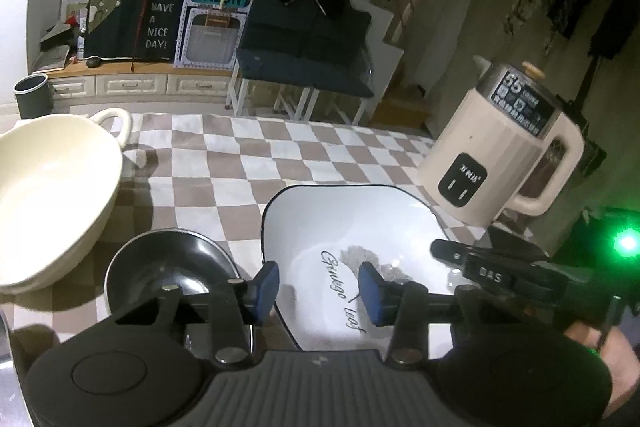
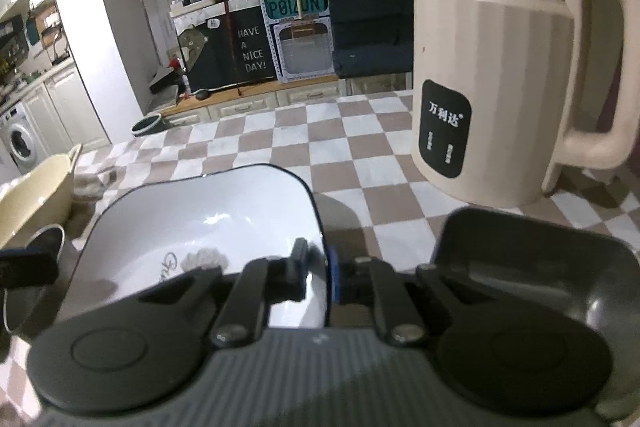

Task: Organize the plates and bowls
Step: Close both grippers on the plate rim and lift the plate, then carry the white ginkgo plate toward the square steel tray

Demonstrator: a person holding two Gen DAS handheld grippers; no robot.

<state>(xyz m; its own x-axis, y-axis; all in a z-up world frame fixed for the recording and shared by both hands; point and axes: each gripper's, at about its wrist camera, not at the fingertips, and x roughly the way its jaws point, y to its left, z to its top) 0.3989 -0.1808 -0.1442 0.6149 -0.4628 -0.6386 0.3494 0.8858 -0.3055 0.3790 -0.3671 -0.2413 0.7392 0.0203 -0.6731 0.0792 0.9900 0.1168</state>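
A white square bowl [image 1: 360, 223] with a dark rim and a leaf print stands on the chequered tablecloth [image 1: 248, 163]. My left gripper [image 1: 319, 289] hangs over the bowl's left side. One blue pad is at the rim, the other is inside the bowl, and a gap shows between them, so it is open. My right gripper [image 2: 318, 271] is shut on the right rim of the white bowl [image 2: 192, 215]. From the left wrist view it comes in as a black arm [image 1: 472, 263] at the bowl's right edge. A black round bowl [image 1: 168, 267] sits just left of the white one.
A large cream bowl [image 1: 52, 195] with a loop handle stands at the far left. At the right, behind the white bowl, stands a cream electric kettle [image 2: 492, 87]. A black square dish [image 2: 532, 259] lies in front of the kettle. The table's far edge meets a cluttered room.
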